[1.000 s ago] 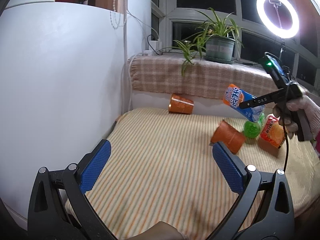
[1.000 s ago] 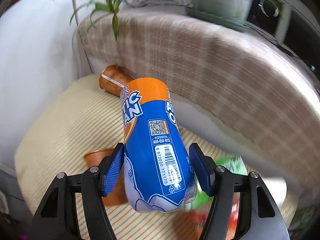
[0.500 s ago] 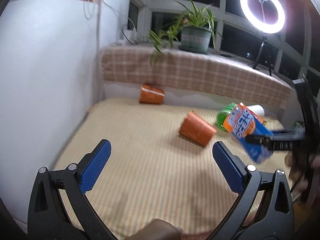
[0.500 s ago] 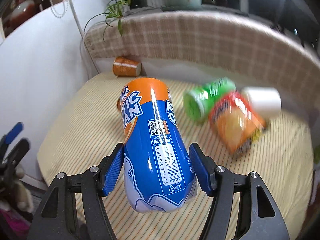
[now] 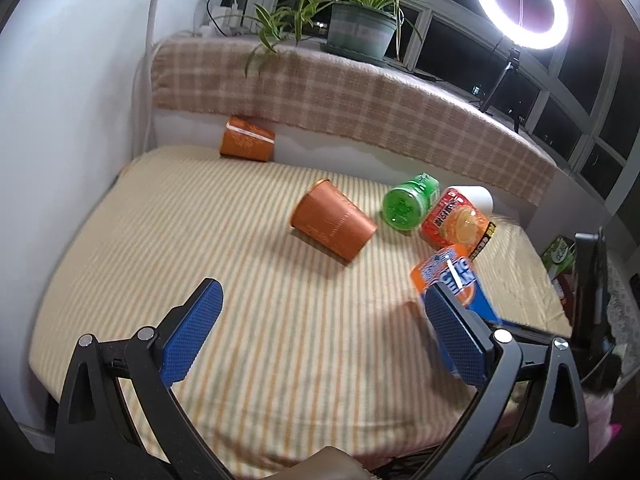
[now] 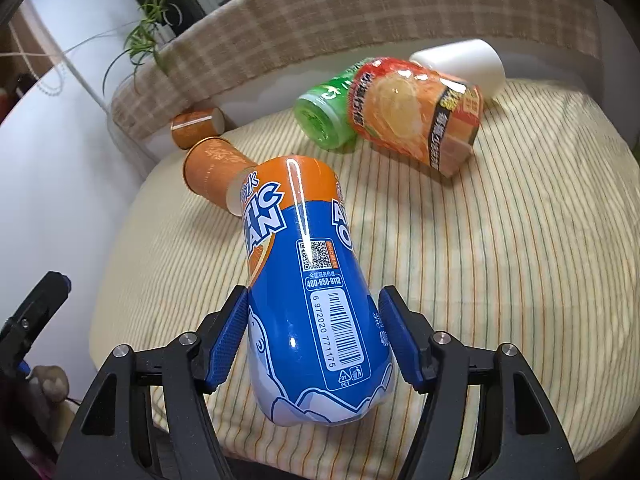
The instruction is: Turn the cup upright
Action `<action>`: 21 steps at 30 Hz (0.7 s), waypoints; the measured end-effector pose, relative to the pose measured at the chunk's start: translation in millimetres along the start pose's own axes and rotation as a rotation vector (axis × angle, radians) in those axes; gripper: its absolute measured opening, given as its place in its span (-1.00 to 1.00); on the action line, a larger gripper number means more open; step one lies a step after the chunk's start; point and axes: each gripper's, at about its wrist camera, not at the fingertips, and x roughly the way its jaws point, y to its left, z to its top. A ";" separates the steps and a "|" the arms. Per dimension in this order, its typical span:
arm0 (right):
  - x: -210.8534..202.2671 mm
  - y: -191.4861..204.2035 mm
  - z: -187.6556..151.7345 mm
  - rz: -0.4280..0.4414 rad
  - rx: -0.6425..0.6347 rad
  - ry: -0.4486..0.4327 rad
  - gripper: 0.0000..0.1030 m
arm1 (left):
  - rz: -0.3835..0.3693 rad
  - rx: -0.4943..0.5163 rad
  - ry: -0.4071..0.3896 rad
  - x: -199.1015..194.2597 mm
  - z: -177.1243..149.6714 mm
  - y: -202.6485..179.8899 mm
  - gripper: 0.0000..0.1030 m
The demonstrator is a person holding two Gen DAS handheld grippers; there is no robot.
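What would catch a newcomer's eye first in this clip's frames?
The blue and orange bottle fills the right wrist view, clamped between the pads of the right claw above the striped cloth. Next comes the orange cup lying on its side mid-cloth, ahead of the open, empty left claw. A glowing ring light stands at the window.

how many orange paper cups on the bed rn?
2. Near cup lies on its side mid-bed, left of the green bottle. Far cup lies on its side against the back ledge. None looks hidden.
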 end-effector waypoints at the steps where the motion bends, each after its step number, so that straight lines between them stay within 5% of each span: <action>1: -0.6 -1.7 -1.4 0.002 0.008 0.003 0.29 | -0.006 -0.005 0.006 1.7 0.6 -0.4 1.00; 15: -26.8 -13.2 -5.6 0.051 -0.034 -0.072 0.55 | -0.040 -0.064 0.073 24.1 6.1 -15.7 1.00; 21: -54.6 -36.5 -14.7 0.015 -0.024 -0.132 0.55 | -0.132 -0.193 0.208 47.3 3.8 -13.9 1.00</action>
